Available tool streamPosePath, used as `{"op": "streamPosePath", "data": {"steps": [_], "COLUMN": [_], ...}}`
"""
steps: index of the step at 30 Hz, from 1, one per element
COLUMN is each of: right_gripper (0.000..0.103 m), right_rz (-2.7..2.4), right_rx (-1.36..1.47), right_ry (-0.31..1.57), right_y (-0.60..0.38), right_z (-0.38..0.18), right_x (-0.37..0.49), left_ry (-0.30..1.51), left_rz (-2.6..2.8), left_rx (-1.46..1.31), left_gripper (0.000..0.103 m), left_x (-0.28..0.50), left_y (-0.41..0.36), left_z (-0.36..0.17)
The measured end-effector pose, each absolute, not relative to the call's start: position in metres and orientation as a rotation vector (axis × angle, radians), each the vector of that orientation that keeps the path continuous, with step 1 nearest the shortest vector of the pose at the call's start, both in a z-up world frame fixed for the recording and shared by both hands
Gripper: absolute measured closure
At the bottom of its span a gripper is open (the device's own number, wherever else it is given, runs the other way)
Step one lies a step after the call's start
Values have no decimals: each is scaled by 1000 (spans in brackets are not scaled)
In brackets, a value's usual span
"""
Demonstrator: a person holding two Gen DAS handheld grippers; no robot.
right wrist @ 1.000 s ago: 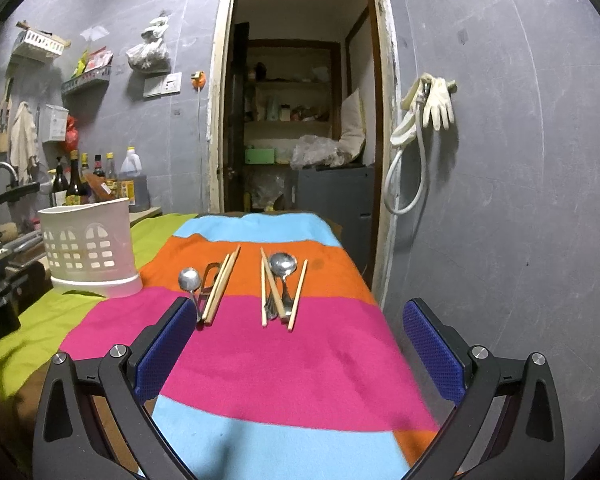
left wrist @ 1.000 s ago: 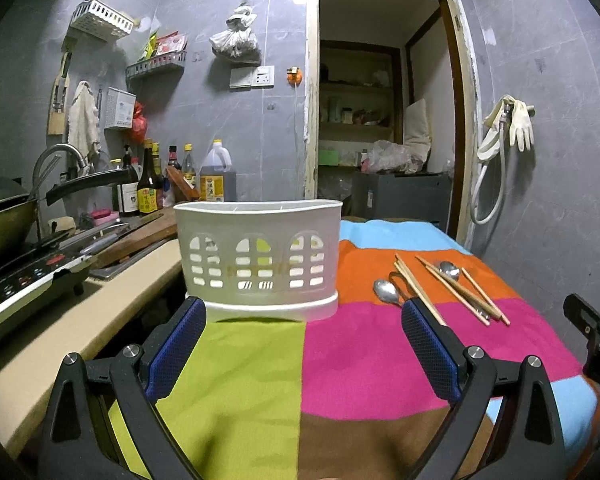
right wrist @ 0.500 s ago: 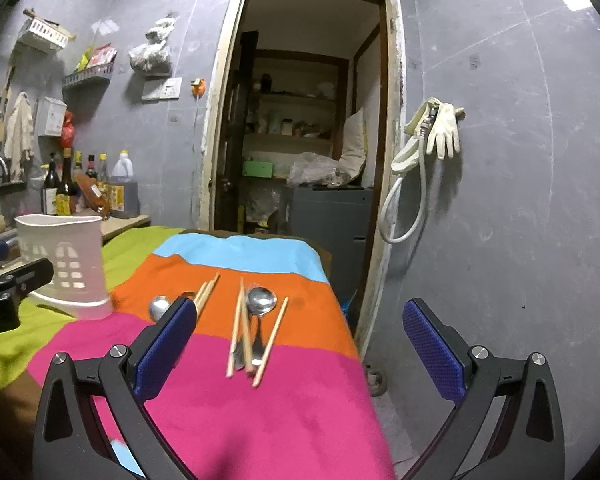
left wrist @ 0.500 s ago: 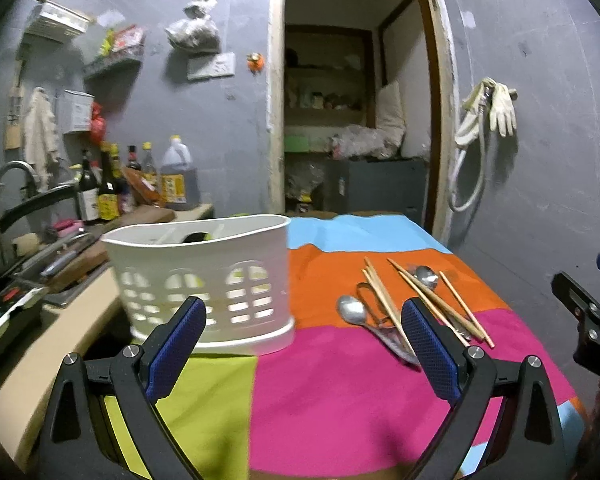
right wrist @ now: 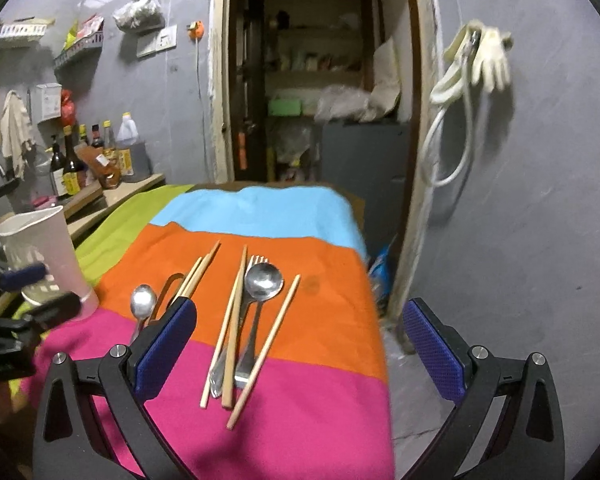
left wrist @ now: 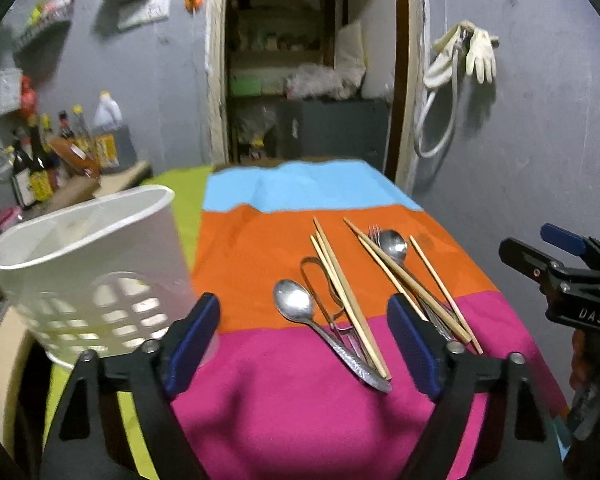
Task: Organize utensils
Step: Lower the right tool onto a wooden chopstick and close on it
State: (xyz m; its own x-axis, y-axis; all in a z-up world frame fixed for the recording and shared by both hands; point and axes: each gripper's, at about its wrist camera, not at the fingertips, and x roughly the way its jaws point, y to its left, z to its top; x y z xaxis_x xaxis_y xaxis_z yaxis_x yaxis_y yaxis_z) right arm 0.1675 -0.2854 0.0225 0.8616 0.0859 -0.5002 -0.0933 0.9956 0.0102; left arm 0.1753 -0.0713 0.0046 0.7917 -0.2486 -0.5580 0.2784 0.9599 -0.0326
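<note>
left tongs (left wrist: 304, 336): yours were spread wide and held nothing; they hung low over the pink stripe of the bench (left wrist: 292, 408), aimed toward 12 o'clock at the nearer pile.
right tongs (right wrist: 300, 344): also gaping and empty, with the second pile lying between the two blue pads (right wrist: 166, 344).
left pile: a small spoon (left wrist: 296, 304), a metal loop-handled piece and a pair of chopsticks (left wrist: 348, 296) lay crossed and touching, astride the orange and pink stripes.
right pile: a larger spoon (right wrist: 262, 284), a fork (right wrist: 256, 261) under it and loose chopsticks (right wrist: 232, 332) overlapped; one stick (right wrist: 268, 344) lay apart at the 3 o'clock side.
holder: the white holder (left wrist: 84, 264) stood upright at 9 o'clock of the left pile, near it but not touching, its mouth open to the top.
step, as i judged it: you were lining up a first pick; nothing had gone into the holder as far as the views showed.
how to do it well: you likely needed to take one kind at a time. the lone stick looked the cleanest start, since nothing lay on it.
grip advice: thin sticks on soft cloth probably wanted a pinch across the shaft near mid-length, pads pressed down into the fabric.
risk: closing on a crossed bundle could have dragged the neighbours or let a spoon slip off the bench edge at 3 o'clock.
</note>
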Motion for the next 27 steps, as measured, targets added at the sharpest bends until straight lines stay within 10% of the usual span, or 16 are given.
{"op": "streamPosePath", "data": {"steps": [11,27], "right_gripper": [48,74], "right_rz": [142,199], "right_rx": [74,127], "right_ry": [761,895], "right_y": [-294,-295], "right_z": [-10,-34], "right_x": [225,259], "left_ry": [781,907], "left_rz": [-242,-218], "left_rx": [79,39], "left_gripper": [69,70], "left_x": [227,268], "left_y": [-81,-74], "left_z": [-24,-46]}}
